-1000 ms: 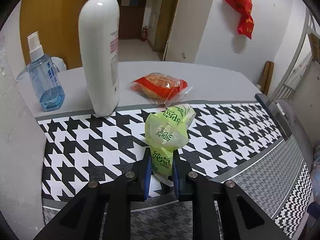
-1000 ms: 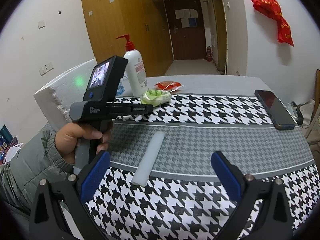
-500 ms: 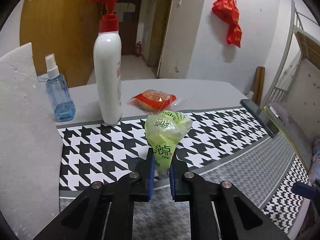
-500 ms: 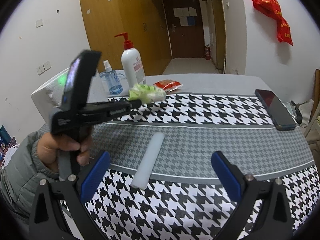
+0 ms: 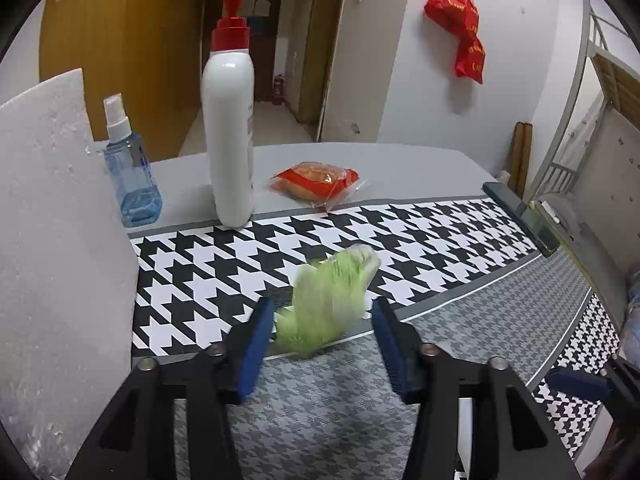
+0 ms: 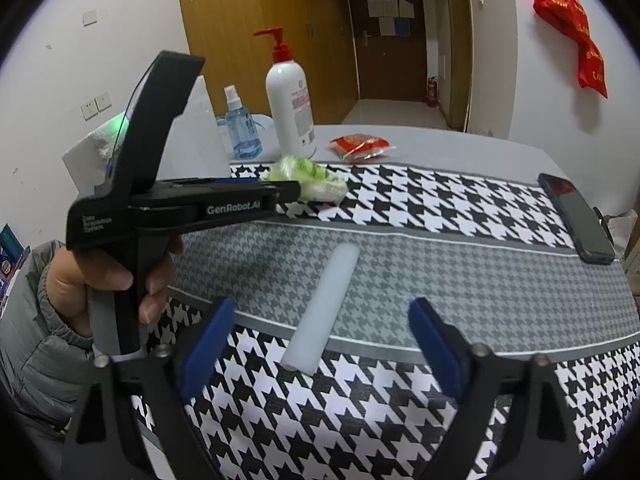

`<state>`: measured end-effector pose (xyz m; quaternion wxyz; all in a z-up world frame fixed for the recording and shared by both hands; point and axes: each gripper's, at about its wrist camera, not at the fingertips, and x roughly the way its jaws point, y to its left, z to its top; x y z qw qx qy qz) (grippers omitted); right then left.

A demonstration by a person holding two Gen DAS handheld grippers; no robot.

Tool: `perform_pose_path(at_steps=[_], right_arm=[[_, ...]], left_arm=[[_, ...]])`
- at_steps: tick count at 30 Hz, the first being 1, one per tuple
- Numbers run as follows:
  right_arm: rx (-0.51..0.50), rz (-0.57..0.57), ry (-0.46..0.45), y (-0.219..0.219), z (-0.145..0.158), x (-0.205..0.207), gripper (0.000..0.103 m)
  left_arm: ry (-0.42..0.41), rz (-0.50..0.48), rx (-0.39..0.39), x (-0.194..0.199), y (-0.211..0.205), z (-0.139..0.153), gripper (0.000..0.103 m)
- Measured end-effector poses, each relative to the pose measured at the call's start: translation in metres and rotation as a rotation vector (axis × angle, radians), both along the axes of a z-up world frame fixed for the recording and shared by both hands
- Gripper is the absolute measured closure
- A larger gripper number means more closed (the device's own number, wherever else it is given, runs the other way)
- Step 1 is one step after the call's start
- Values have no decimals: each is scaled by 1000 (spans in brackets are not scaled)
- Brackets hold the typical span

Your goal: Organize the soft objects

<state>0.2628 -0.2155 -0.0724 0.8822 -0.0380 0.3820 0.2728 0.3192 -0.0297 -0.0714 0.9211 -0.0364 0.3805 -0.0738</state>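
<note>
A green snack packet [image 5: 326, 300] shows blurred between the open blue pads of my left gripper [image 5: 324, 340], free of both pads, over the houndstooth cloth. In the right wrist view the packet [image 6: 308, 180] is just past the left gripper's tip. A red-wrapped bun [image 5: 316, 180] lies on the grey table behind it; it also shows in the right wrist view [image 6: 362, 146]. A white foam cylinder [image 6: 324, 308] lies on the cloth just ahead of my right gripper [image 6: 320, 348], which is open and empty.
A white pump bottle [image 5: 230, 132] and a blue spray bottle [image 5: 130, 168] stand at the back left. A white foam block [image 5: 52, 240] fills the left side. A phone [image 6: 576, 216] lies at the cloth's right edge.
My left gripper opened and let go of the green packet, which is dropping toward the cloth. The left gripper also pulled back and rose. The right gripper has not moved.
</note>
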Motion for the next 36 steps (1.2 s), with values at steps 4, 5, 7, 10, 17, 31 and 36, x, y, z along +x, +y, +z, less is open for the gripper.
perform_pose_path(at_steps=[4,5,7,10,17,31,36], right_arm=[[-4,6,13,1,-2,0,31],[-3,8,17,2,-2,1,33],[-7,9,33,4,-5,1,33],[-23,9,38,5,-8,1,33],[-36,13,45,5,-11,-2,33],[-67,29,43,12,-13,-1,33],[-92,17,45,15,-16,0,34]], left_arm=[[-5,-15,16,2,-5,-3,35],[1,-22,19,3,-7,-5,35],[4,-37,17,4,-9,-7,34],[10,-69,11,6,-14,-9,33],[43,-116,24,9,-25,-18,33],[74,-91,4,20,-22,-23,75],[27,-73,24,11,-18,-16,76]])
